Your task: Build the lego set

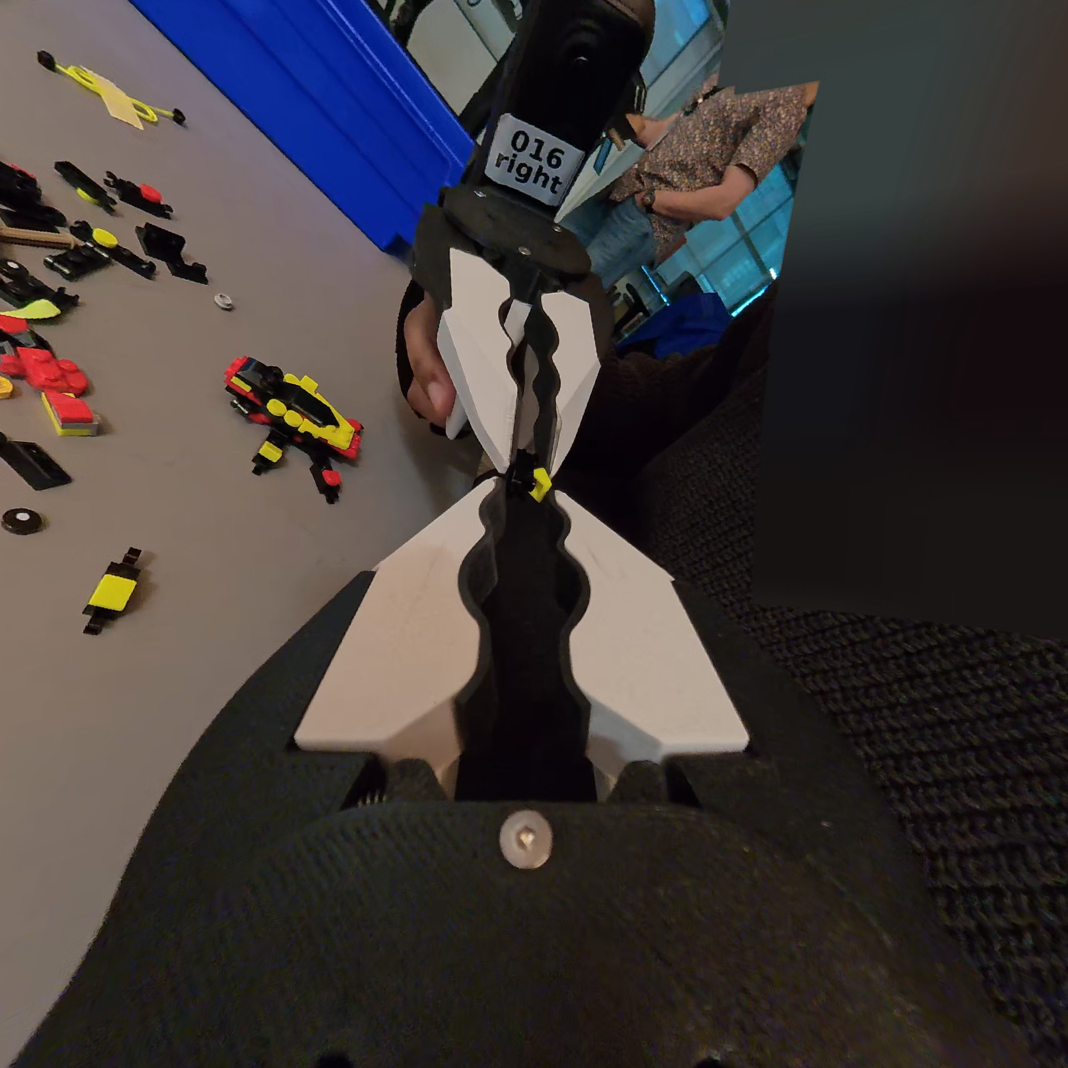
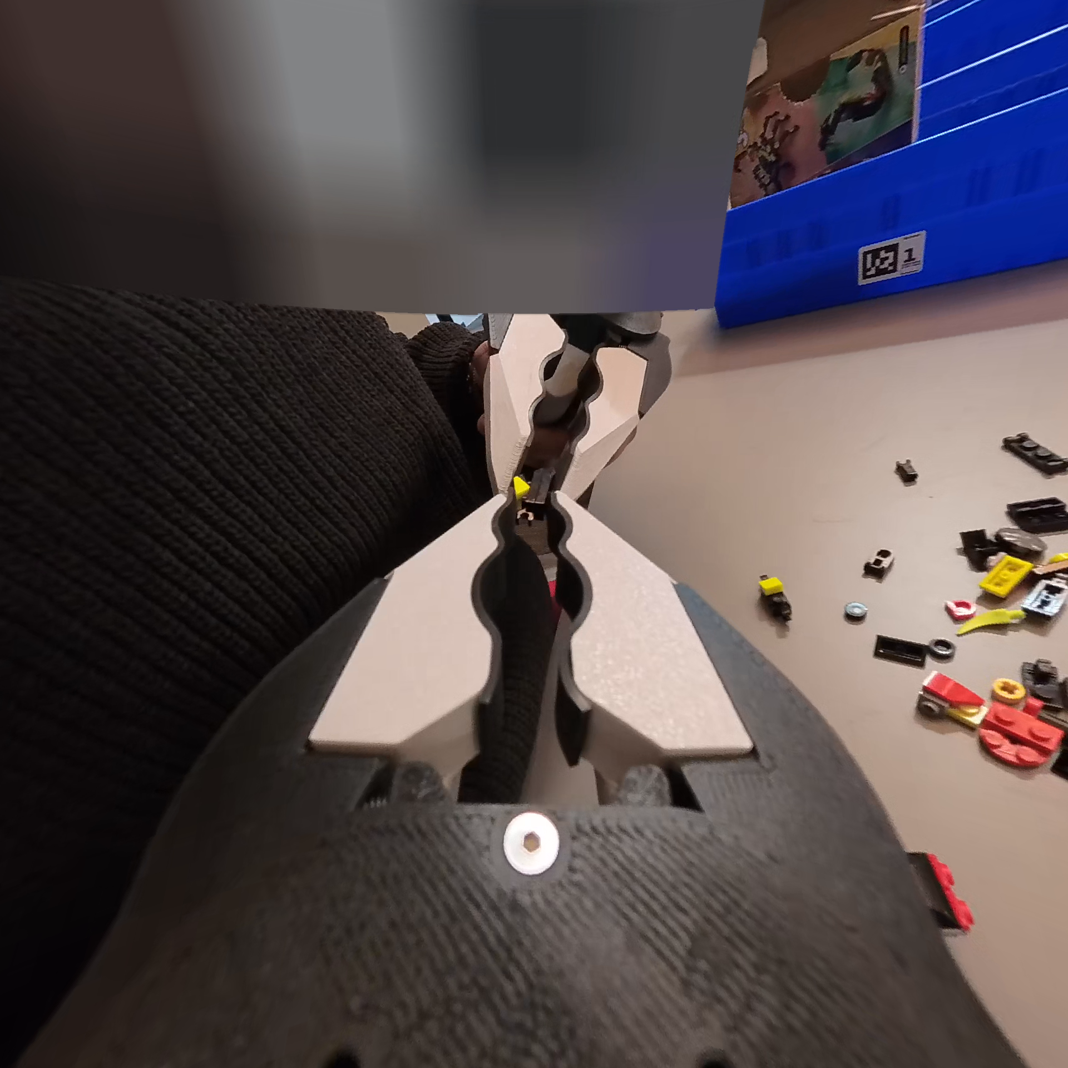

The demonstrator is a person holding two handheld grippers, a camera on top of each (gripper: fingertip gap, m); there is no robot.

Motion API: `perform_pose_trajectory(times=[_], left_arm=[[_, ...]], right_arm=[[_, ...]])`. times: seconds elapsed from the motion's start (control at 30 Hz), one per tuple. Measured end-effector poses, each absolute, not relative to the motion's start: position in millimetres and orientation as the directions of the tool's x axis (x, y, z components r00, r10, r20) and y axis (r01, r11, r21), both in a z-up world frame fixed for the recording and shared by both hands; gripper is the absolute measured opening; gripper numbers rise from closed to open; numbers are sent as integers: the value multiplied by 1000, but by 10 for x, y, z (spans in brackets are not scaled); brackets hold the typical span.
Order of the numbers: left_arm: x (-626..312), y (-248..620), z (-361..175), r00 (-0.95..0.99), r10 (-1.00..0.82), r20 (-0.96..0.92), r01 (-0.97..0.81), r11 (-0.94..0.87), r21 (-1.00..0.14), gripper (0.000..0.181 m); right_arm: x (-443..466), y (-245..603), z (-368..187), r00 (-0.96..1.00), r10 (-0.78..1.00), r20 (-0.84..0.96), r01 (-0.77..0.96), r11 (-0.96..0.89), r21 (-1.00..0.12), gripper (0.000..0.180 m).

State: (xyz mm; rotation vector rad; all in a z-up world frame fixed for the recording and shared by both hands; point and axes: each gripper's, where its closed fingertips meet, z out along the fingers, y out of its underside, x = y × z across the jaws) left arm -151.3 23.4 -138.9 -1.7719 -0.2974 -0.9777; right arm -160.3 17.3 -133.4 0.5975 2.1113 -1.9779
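Right now the two grippers are meeting tip to tip above the table edge, with a dark knitted sleeve (image 2: 231, 491) filling the background behind them. In the left wrist view, the left gripper (image 1: 523, 491) is reaching up from the bottom of the frame, its white fingers closed on a small black-and-yellow lego piece (image 1: 531, 479) at frame centre. The right gripper (image 1: 520, 456) is coming down from the top of the frame, its tongs also pinching together on that same piece. In the right wrist view the same pinch is showing at centre: the right gripper (image 2: 529, 500) from below, the left gripper (image 2: 534, 471) from above, the lego piece (image 2: 529, 491) sitting between both sets of tips.

On the grey table (image 1: 243, 549), a partly built red, yellow and black car (image 1: 295, 413) is lying at centre left of the left wrist view, well apart from the grippers. Loose lego parts (image 1: 52, 260) are lying scattered along the left edge, and a yellow-and-black plate assembly (image 1: 112, 589) is lying lower left. A blue bin (image 1: 323, 115) is standing at the upper middle. In the right wrist view, more loose parts (image 2: 982, 624) are lying scattered at the right edge, below the blue bin (image 2: 924, 219), which is holding a printed booklet (image 2: 826, 110).
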Motion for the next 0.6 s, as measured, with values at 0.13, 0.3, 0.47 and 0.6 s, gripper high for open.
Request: perform_pose_trajectory(times=[0.13,0.3,0.47,0.6], left_arm=[[-1542,233,-1440,671,-217,709,587,-429,-686,13],[-1579,236,-1432,710,-208,673,564,-406,-719,25],[-1620,244,-1409,751,-193,632,538,-375,-754,22],[-1655,258,-1462,778,-155,609,522,-382,-763,14]], right_arm=[[-1625,191,-1332,-897,169,-408,417,21,-908,9],[-1684,239,-1311,-885,193,-423,429,-9,-903,9],[-1715,243,-1368,-879,222,-422,435,12,-900,9],[-1727,242,-1386,-875,230,-427,441,14,-897,9]])
